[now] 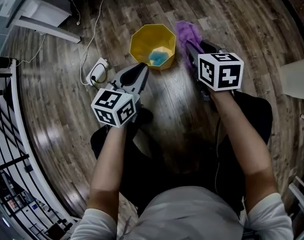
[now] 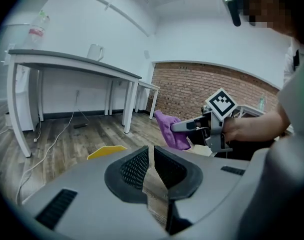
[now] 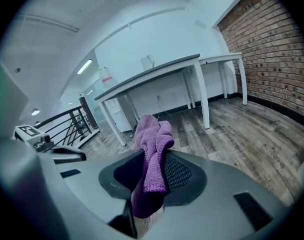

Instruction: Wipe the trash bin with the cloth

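I see my right gripper (image 3: 154, 181) clamped on the cloth (image 3: 153, 149): purple, bunched above the jaws, tail hanging below. Wood floor (image 3: 242, 129) ahead, grey-topped table (image 3: 157, 69) beyond. Brick wall (image 3: 272, 49) at right. Black railing (image 3: 66, 121) and the left gripper (image 3: 54, 151) at left.

One yellow trash bin (image 1: 139, 39), holding one blue item (image 1: 159, 58). One purple cloth (image 1: 184, 32). Two grippers: left gripper (image 1: 141, 66), right gripper (image 1: 191, 46). One white power strip (image 1: 96, 70). Two white tables: long table (image 2: 66, 59), shorter table (image 2: 146, 85). One bottle (image 2: 37, 29), one jug (image 2: 94, 51).
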Demonstrator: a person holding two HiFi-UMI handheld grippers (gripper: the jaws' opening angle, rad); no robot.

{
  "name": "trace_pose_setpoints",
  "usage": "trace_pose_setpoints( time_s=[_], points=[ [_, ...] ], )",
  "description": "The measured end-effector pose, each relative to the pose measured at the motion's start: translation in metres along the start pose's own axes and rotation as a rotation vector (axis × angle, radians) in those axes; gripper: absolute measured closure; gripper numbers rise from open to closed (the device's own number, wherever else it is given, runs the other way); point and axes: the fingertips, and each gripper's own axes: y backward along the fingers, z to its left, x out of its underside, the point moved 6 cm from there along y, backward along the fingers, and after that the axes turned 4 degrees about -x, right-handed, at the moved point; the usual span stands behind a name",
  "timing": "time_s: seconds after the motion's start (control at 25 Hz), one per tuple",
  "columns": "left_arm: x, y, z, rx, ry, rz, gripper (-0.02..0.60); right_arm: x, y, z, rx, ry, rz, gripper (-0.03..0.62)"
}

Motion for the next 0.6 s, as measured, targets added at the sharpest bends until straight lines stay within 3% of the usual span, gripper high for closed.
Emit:
trace_pose_setpoints(
  time_s=[0.6],
  points=[
    [-0.003, -0.004, 0.000, -0.031, 0.022, -0.026, 0.565, -0.003, 0.014, -0.006, -0.012, 0.096, 0.040, 0.482]
  ],
)
